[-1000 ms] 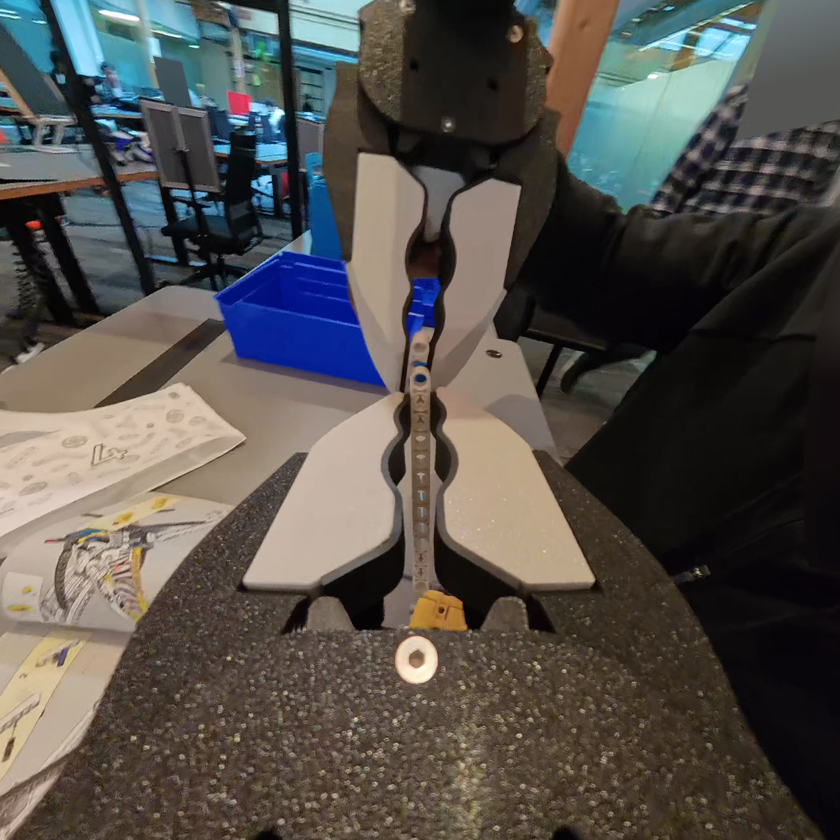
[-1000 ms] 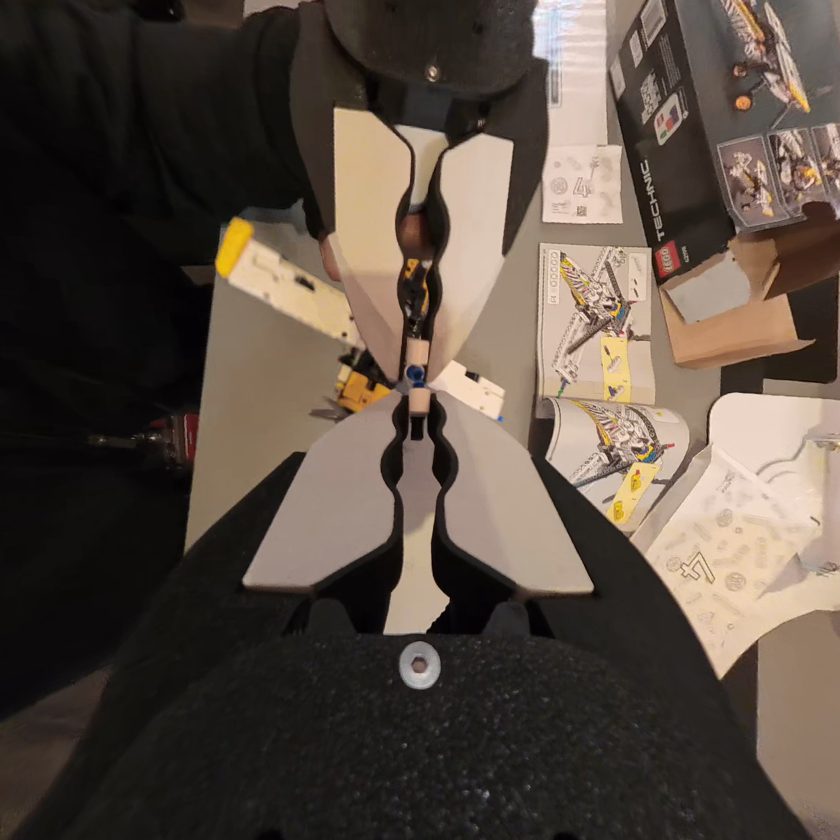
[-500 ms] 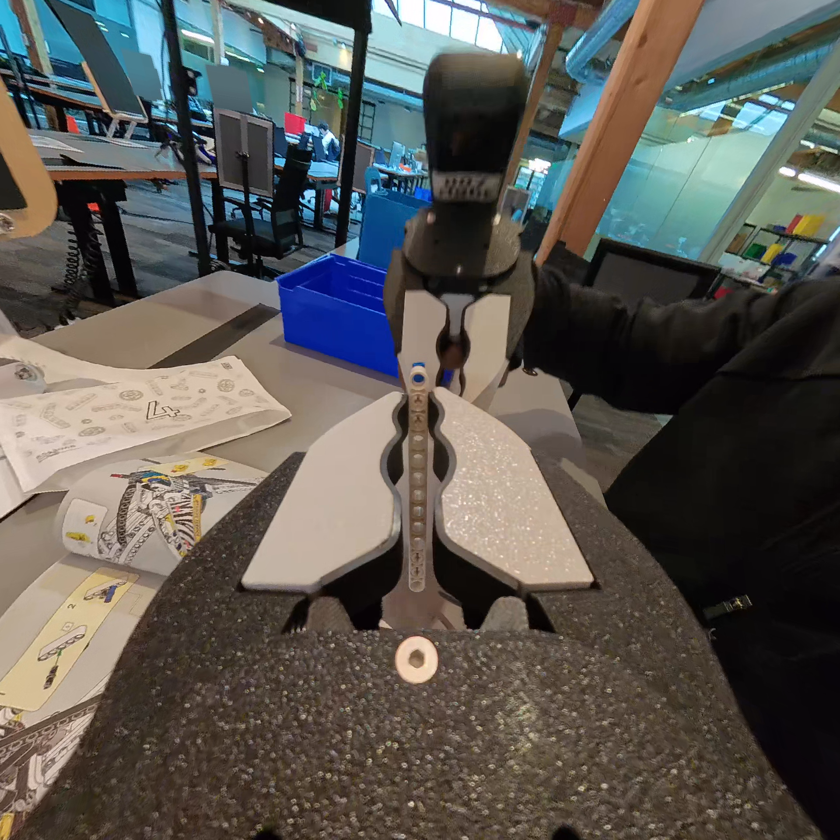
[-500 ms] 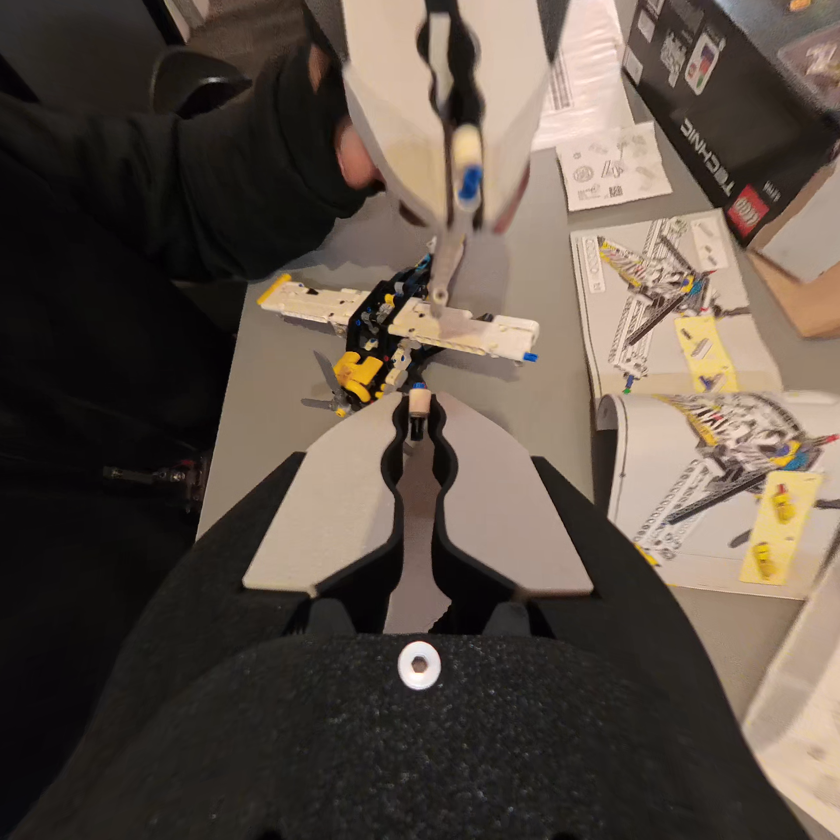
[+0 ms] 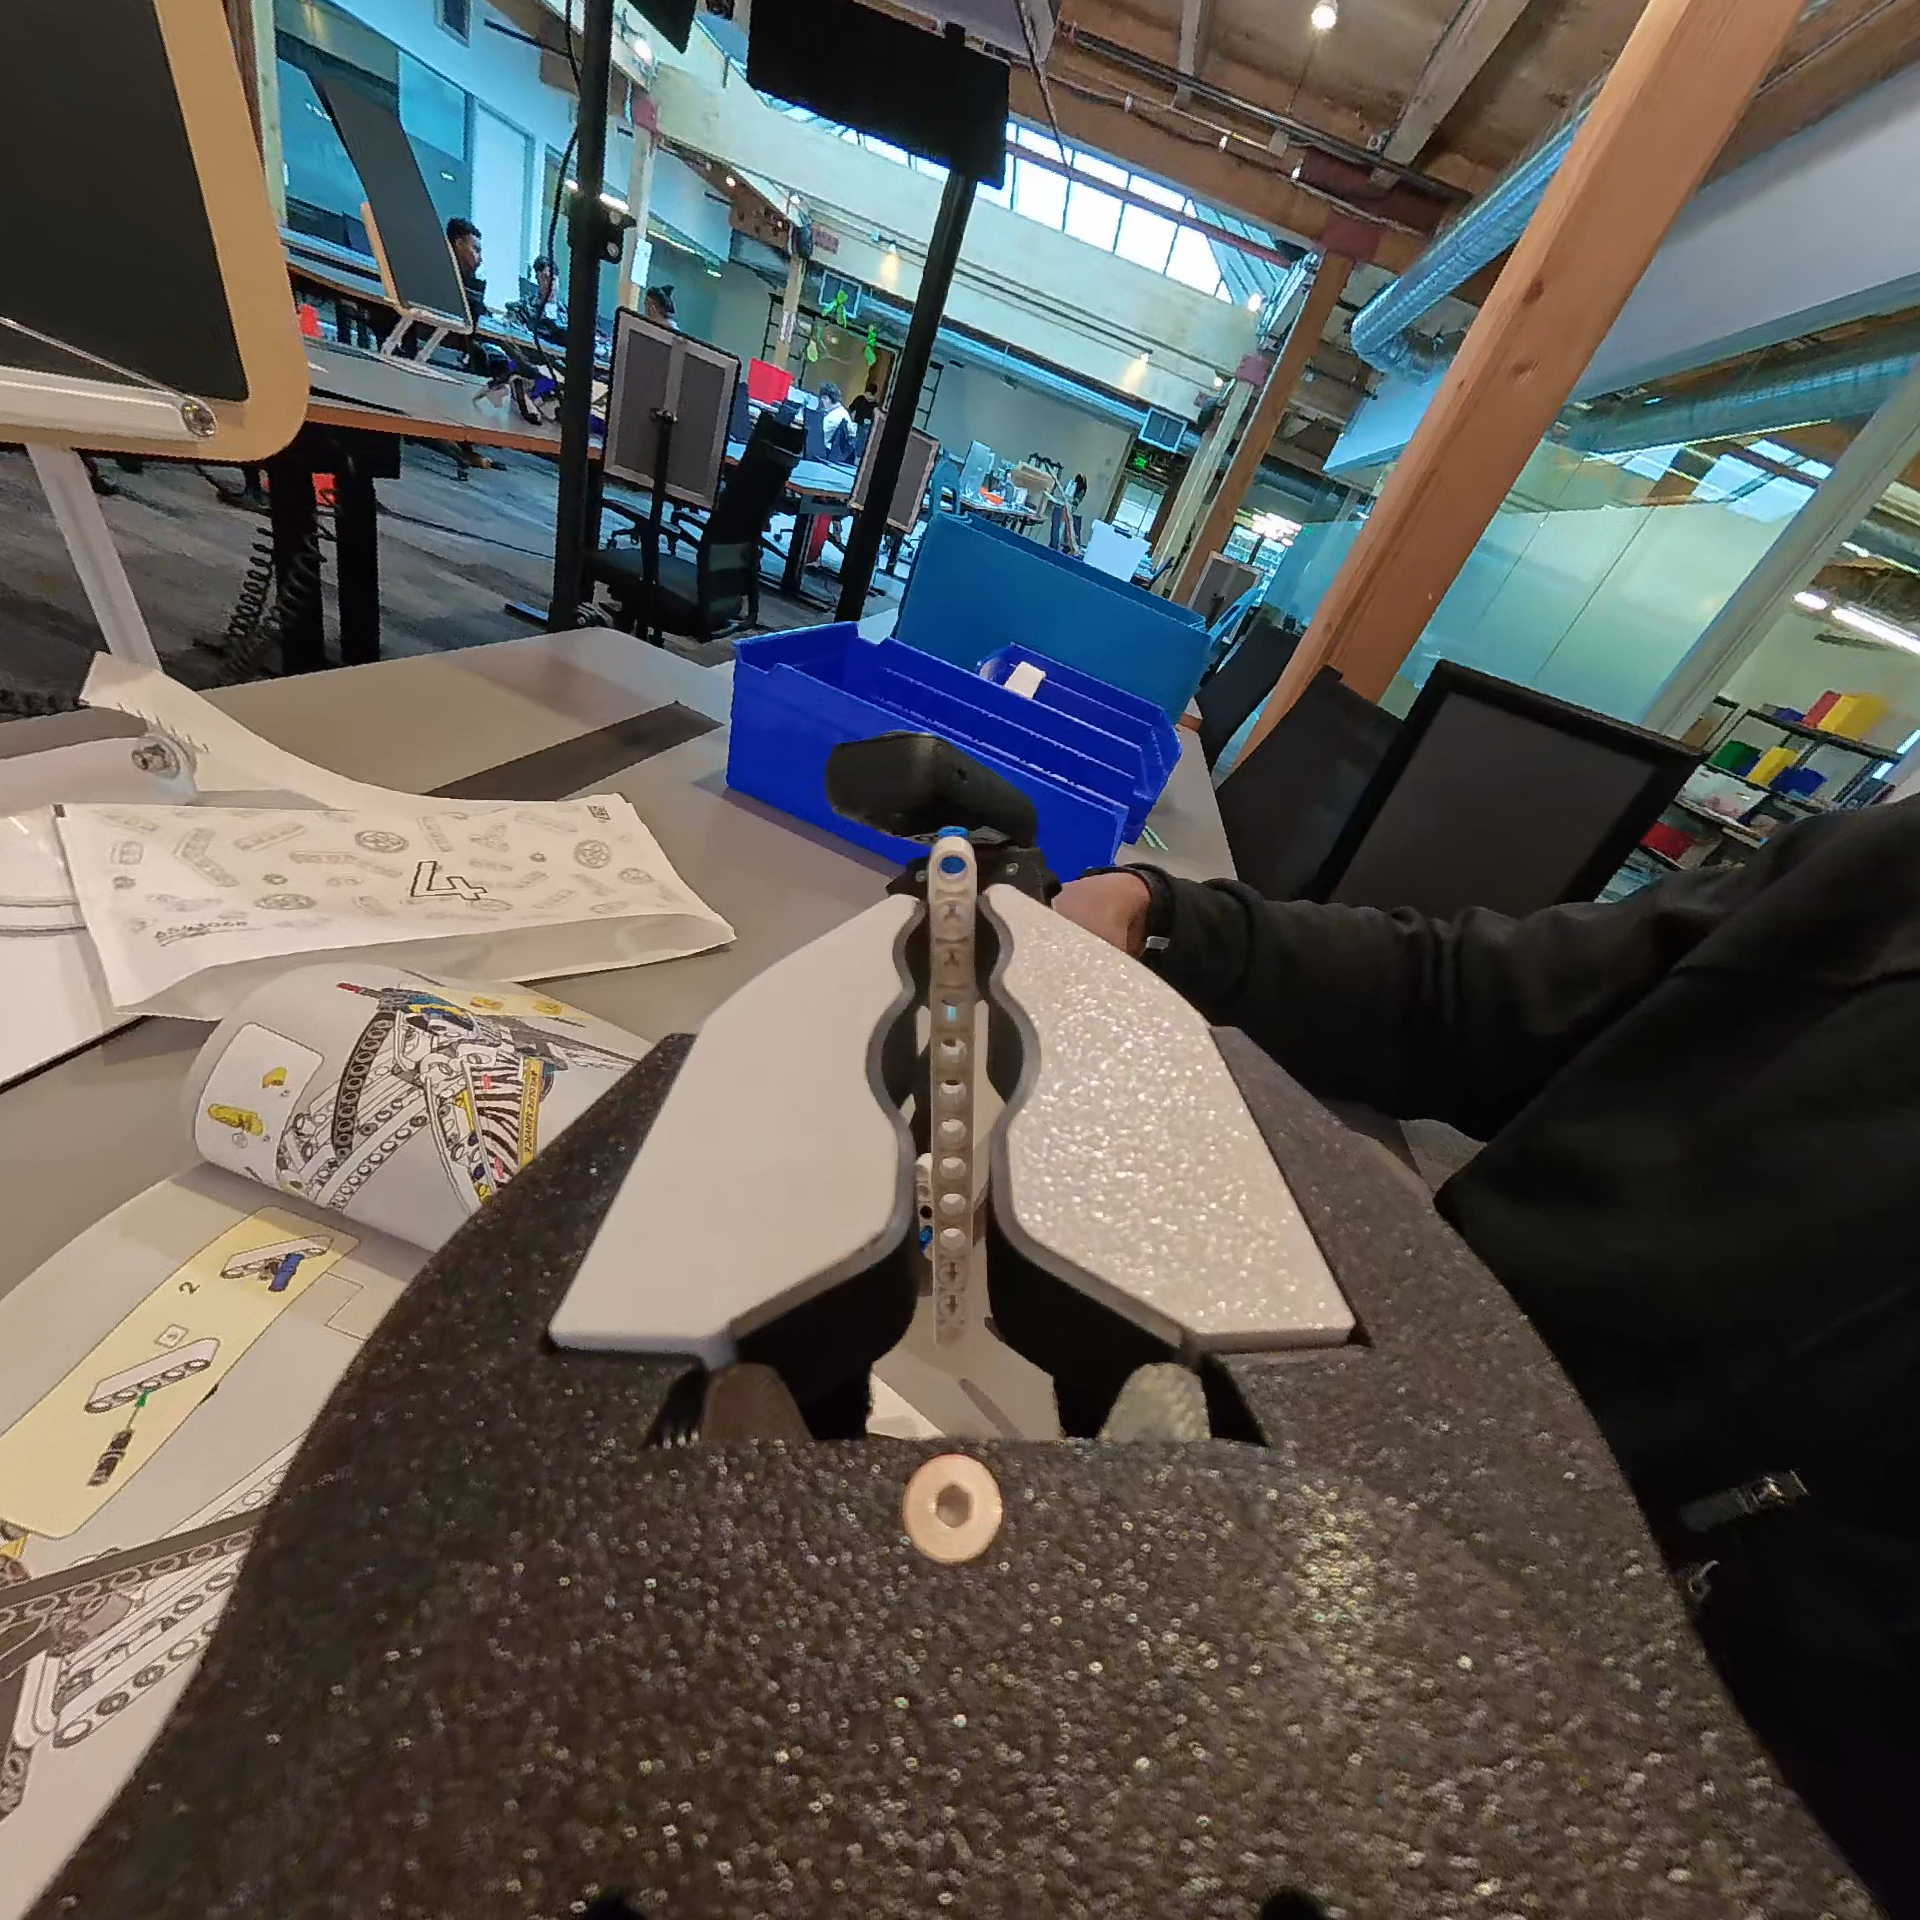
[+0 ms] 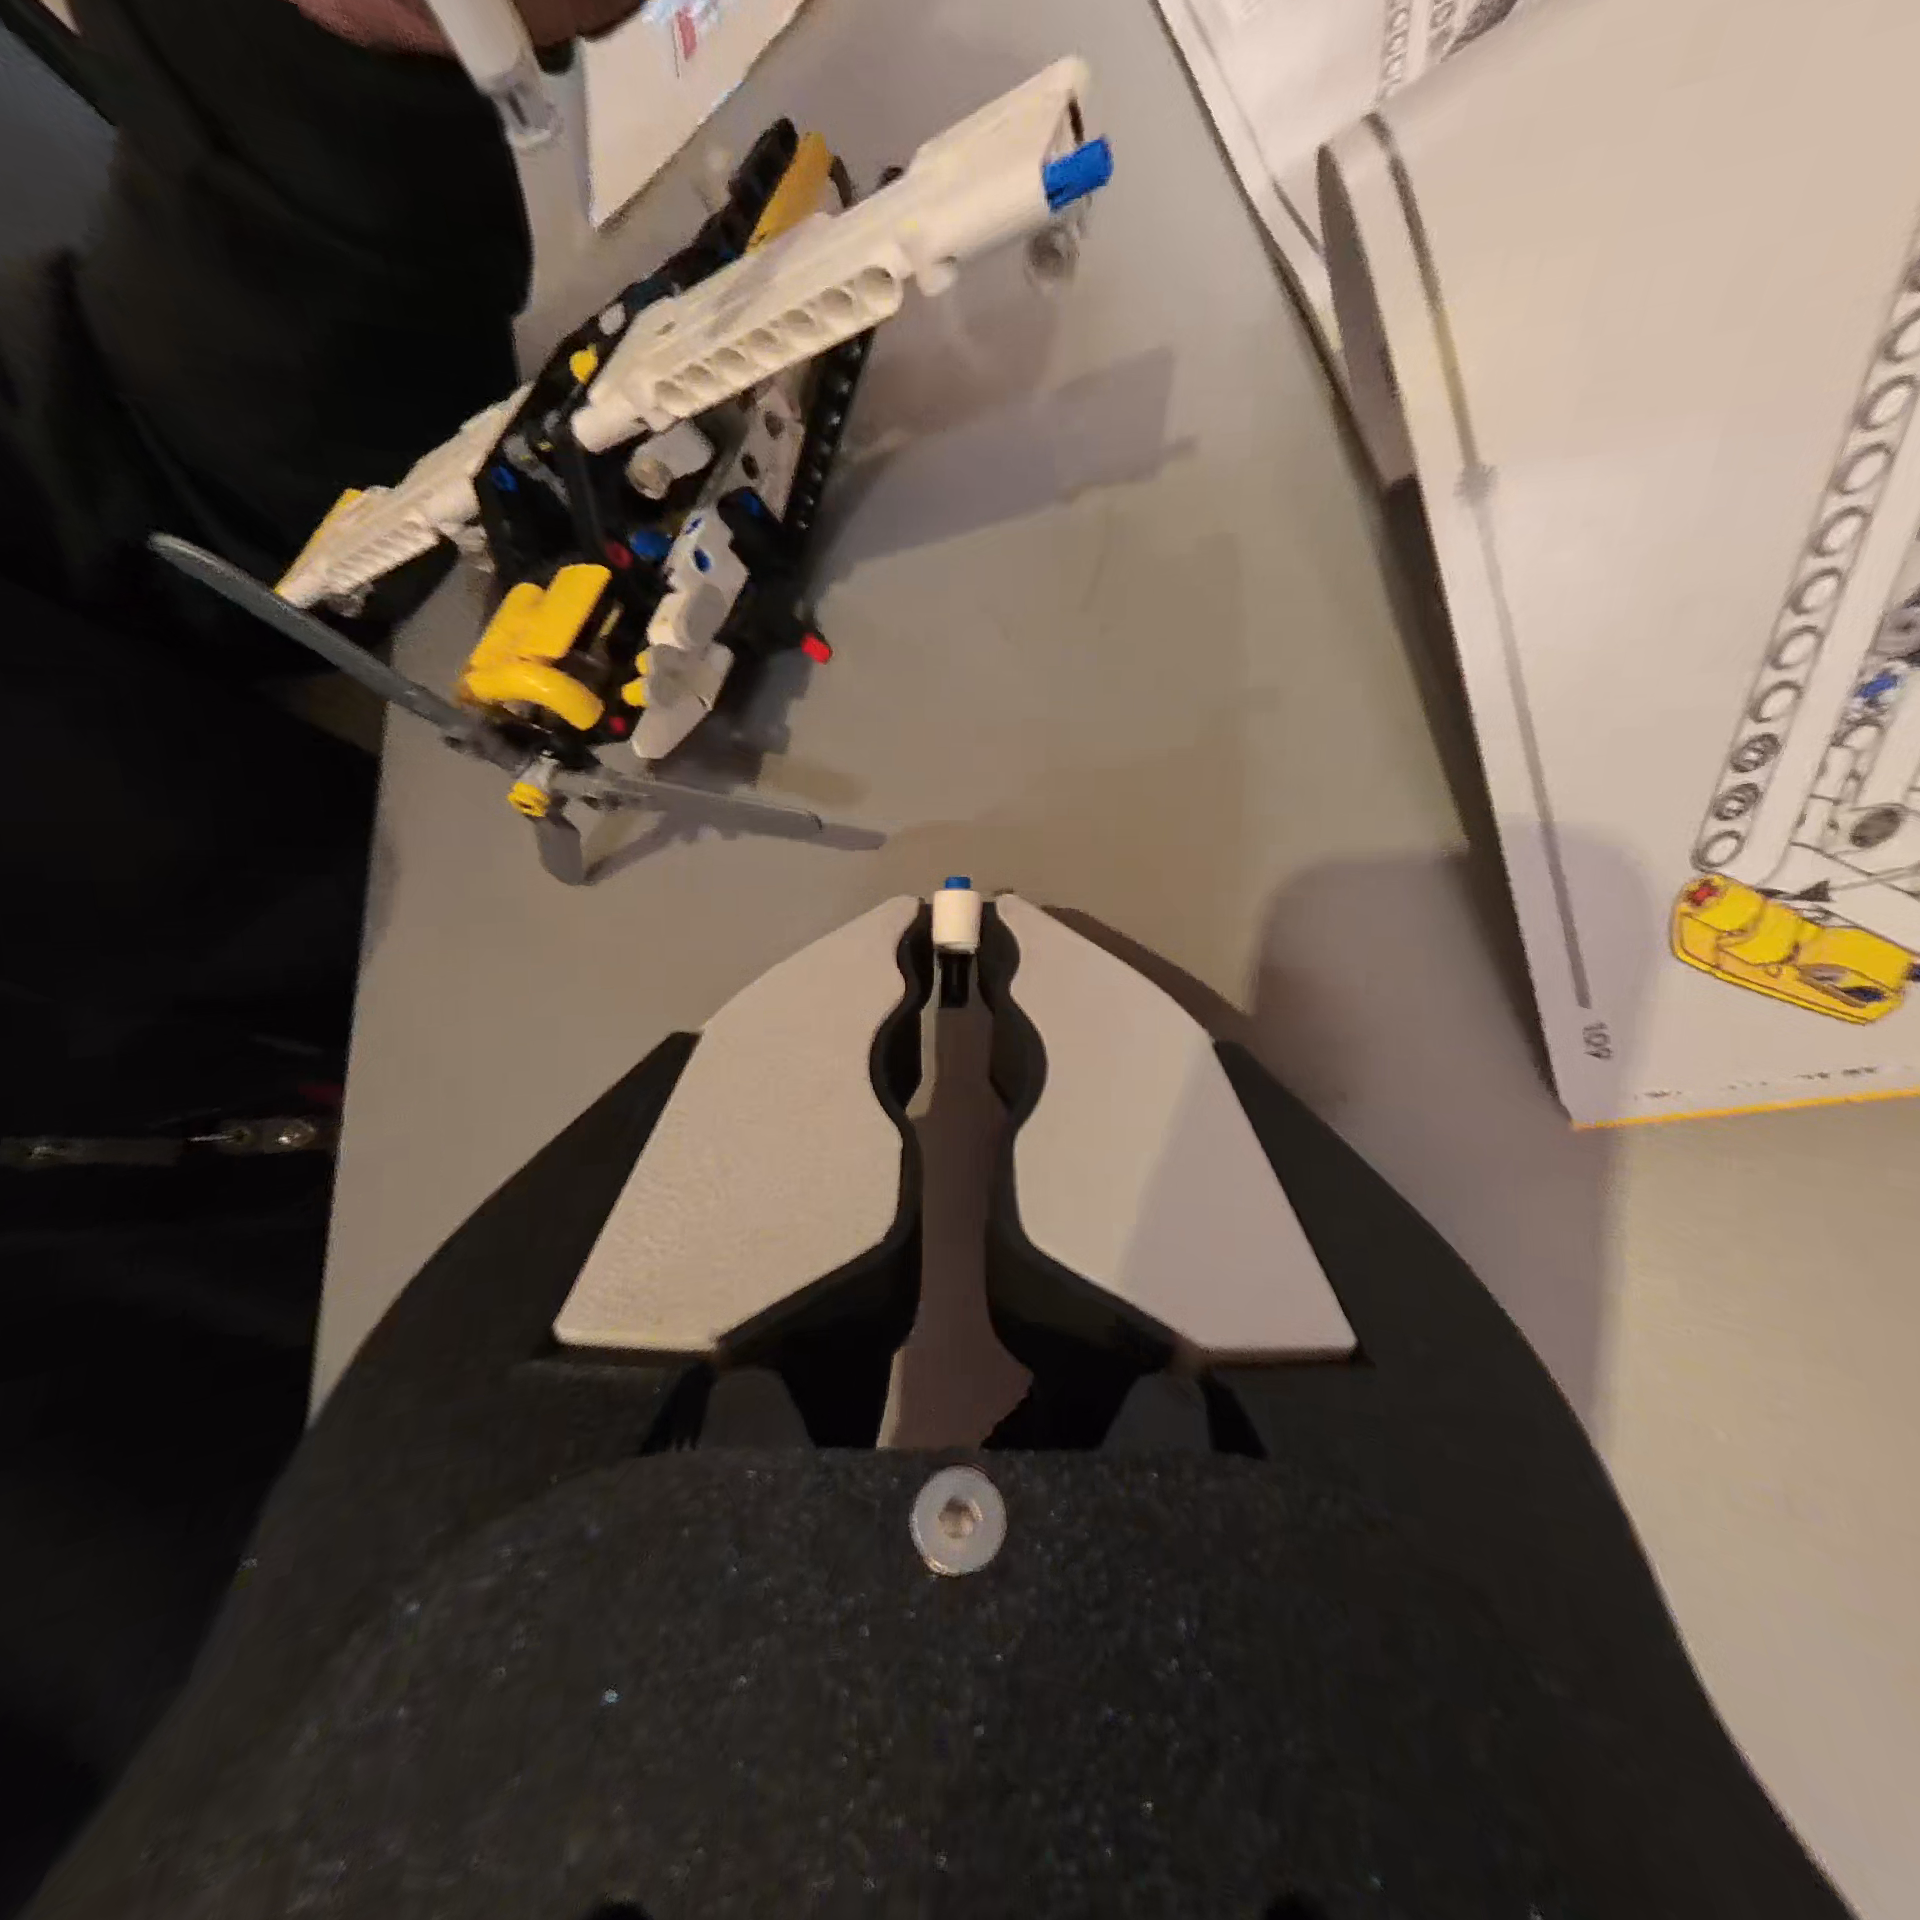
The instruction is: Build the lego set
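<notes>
A: What is the biggest thing in view?

B: The grey table (image 5: pixel 436 717), which carries everything else. At its far edge stands a blue bin (image 5: pixel 831 727) with dividers. Nearer, an open instruction booklet (image 5: pixel 343 1101) lies beside a white printed bag (image 5: pixel 353 883).

A: And from the right wrist view?

B: The same grey table from above, with the booklet's page (image 6: pixel 1683 520) along the right edge. To the upper left lies a partly built brick model (image 6: pixel 665 488), white, black and yellow, with grey propeller blades (image 6: pixel 665 795) at its near end. The model rests on the table, well apart from both grippers.

A: What does the left gripper (image 5: pixel 952 904) do?

B: Its fingers are closed on a long light-grey holed beam (image 5: pixel 950 1091). The beam runs lengthwise between them and sticks out past the tips, with a blue pin (image 5: pixel 952 862) in its end hole. Just beyond it is the black body of the other gripper, held in a hand (image 5: pixel 1107 909) with a dark sleeve.

A: And the right gripper (image 6: pixel 956 909)?

B: It is clamped on a small white bush with a blue pin (image 6: pixel 956 914), held at the very tips just above the bare table, near the propeller blades.
</notes>
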Demonstrator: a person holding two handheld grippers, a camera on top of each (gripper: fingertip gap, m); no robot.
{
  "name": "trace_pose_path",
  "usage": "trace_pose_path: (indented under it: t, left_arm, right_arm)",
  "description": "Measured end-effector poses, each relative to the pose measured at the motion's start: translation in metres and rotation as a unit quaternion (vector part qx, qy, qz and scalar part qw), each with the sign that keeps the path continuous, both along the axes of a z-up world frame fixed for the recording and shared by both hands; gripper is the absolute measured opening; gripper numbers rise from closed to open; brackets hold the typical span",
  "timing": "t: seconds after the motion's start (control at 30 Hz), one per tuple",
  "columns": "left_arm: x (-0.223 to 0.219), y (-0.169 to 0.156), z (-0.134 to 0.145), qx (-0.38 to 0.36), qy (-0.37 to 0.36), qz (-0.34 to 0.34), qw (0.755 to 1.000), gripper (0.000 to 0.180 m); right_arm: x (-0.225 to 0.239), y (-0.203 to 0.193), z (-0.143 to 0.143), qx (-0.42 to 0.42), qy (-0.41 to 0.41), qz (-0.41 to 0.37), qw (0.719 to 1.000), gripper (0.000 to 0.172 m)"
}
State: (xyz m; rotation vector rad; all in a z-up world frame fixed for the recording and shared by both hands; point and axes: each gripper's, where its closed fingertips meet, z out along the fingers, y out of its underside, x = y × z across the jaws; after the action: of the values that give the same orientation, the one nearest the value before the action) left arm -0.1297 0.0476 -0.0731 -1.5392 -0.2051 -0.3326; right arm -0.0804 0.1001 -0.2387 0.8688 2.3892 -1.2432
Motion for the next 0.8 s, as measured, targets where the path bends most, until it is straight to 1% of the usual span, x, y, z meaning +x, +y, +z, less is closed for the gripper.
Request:
trace_pose_path:
  t: [0.13, 0.17, 0.3, 0.37, 0.47, 0.53, 0.63, 0.73, 0.8]
  left_arm:
    - [-0.004, 0.001, -0.006, -0.003, 0.000, 0.012, 1.000, 0.007]
    - [-0.004, 0.001, -0.007, -0.001, -0.002, 0.014, 1.000, 0.007]
    - [-0.007, -0.002, -0.011, 0.006, -0.014, 0.023, 1.000, 0.007]
    - [-0.007, -0.006, -0.010, 0.020, -0.021, 0.029, 0.999, 0.007]
    - [-0.006, -0.011, -0.007, 0.039, -0.035, 0.029, 0.998, 0.007]
    - [-0.004, -0.013, -0.005, 0.048, -0.041, 0.024, 0.998, 0.007]
    - [0.002, -0.012, -0.004, 0.054, -0.046, 0.013, 0.997, 0.007]
    - [0.010, -0.005, -0.005, 0.054, -0.053, -0.005, 0.997, 0.007]
    - [0.016, -0.001, -0.005, 0.055, -0.052, -0.014, 0.997, 0.007]
  right_arm:
    - [0.001, 0.003, -0.002, 0.006, 0.015, 0.000, 1.000, 0.008]
    - [0.002, 0.003, -0.002, 0.006, 0.018, -0.001, 1.000, 0.012]
    - [0.000, 0.004, -0.001, 0.004, 0.032, -0.006, 0.999, 0.018]
    - [-0.001, 0.005, -0.001, 0.006, 0.040, -0.009, 0.999, 0.024]
    - [-0.005, 0.006, 0.003, 0.015, 0.074, -0.013, 0.997, 0.029]
    - [-0.008, 0.000, 0.021, -0.021, 0.110, -0.020, 0.994, 0.028]
    - [-0.011, -0.017, 0.063, -0.115, 0.167, -0.033, 0.979, 0.024]
    - [-0.011, -0.039, 0.093, -0.176, 0.185, -0.030, 0.966, 0.026]
    - [-0.006, -0.056, 0.100, -0.189, 0.179, -0.011, 0.965, 0.029]
